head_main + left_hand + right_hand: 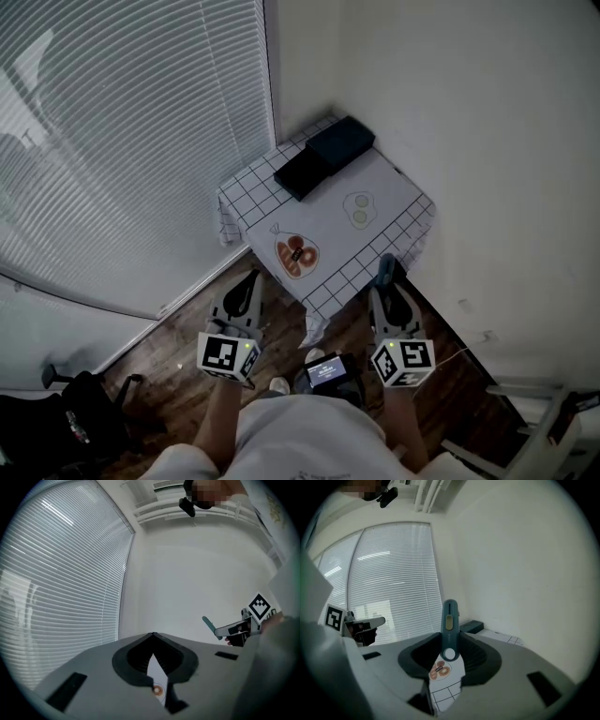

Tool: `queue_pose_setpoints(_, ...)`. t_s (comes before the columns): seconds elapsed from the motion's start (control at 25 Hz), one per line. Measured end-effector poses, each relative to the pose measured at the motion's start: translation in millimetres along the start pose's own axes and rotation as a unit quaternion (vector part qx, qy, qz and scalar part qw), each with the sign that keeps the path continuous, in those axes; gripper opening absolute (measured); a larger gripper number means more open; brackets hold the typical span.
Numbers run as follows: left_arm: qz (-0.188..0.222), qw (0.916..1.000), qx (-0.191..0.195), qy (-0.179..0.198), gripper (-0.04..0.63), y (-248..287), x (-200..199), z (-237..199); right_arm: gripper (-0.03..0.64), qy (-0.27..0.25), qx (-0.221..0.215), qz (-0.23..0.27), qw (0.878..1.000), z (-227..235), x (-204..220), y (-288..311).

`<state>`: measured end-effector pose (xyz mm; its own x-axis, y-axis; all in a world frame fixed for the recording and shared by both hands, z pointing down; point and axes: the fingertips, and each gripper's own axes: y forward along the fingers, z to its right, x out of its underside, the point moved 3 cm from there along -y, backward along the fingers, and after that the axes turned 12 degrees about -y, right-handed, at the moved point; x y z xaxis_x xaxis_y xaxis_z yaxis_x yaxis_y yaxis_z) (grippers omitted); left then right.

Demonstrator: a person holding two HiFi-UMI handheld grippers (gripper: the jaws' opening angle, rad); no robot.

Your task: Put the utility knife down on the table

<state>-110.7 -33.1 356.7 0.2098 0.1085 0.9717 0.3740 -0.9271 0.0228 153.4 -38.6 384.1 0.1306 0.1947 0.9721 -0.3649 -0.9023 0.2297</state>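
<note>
Two grippers up, both just short of the table [380, 178]. Right gripper [387, 284]: jaws clamped on the utility knife [385, 269]. It has a teal body and a yellowish slider on top, and it sticks out well past the fingertips, pointing toward the table. The knife is in the air at the table's near-right edge, not on the top. Left gripper [247, 285]: I read the fingertips as meeting, nothing between them. It sits off the table's near-left edge, over the wooden floor [173, 342].

The table is covered by a white cloth [255, 204] with a black grid border that hangs over the sides. An orange print [296, 255] is on the cloth near the table's near corner, and a pale green print [358, 208] is toward its middle. Two dark flat boxes [323, 157] lie side by side, touching, at the table's far corner.

White blinds [122, 141] are left of the table and a plain wall [469, 112] is right of it. A black bag [66, 417] is on the floor well left of the table. A small screen device [328, 373] sits at my chest, between the two marker cubes.
</note>
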Motion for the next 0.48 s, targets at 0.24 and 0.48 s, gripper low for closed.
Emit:
queue_pose_setpoints(0.24, -0.006, 0.9998, -0.005, 0.018, 0.008, 16, 0, 1, 0.132, 0.006, -0.013, 0.003, 1.000, 13, -1, 17)
queue_pose_setpoints(0.48, -0.016, 0.9996, -0.003, 0.021, 0.008, 25, 4, 4, 0.132, 0.004, -0.020, -0.006, 1.000, 19, 1, 26)
